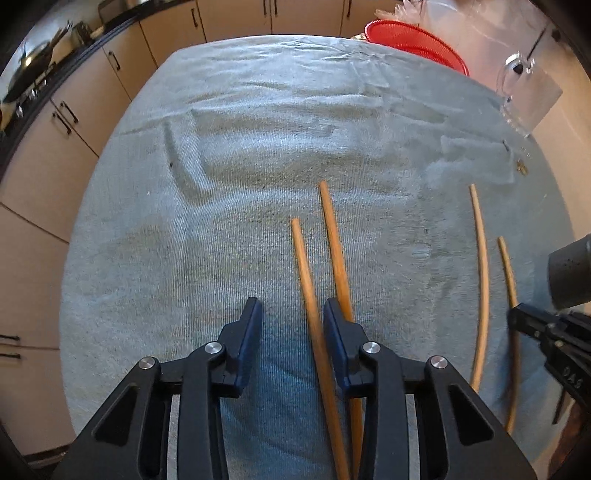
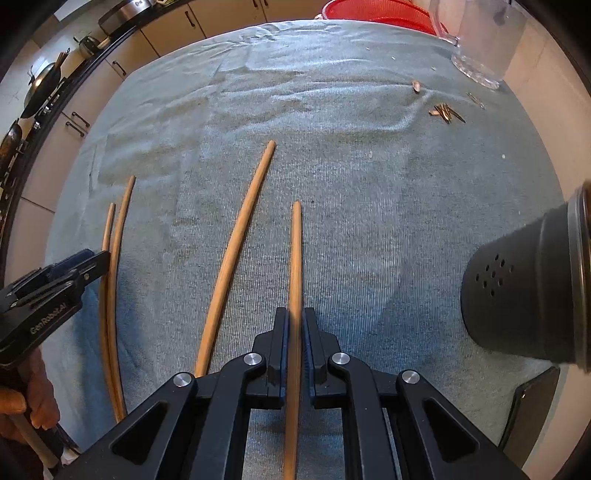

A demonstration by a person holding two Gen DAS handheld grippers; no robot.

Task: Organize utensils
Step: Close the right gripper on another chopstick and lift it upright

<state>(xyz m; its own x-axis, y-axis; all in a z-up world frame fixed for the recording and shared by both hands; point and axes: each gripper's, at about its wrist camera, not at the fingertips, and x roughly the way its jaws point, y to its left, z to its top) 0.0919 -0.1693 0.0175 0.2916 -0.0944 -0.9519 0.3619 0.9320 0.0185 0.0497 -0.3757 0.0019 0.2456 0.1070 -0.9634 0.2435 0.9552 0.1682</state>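
Note:
Several wooden chopsticks lie on a grey-blue towel. In the left wrist view my left gripper is open; one chopstick runs between its fingers, a second lies under the right finger. Two more chopsticks lie to the right, by my right gripper. In the right wrist view my right gripper is shut on a chopstick. Another chopstick lies just left of it. The left pair lies by my left gripper.
A black perforated utensil holder lies on its side at the right. A clear glass jug and a red basket stand at the far edge. Small brown scraps lie near the jug. Kitchen cabinets line the left.

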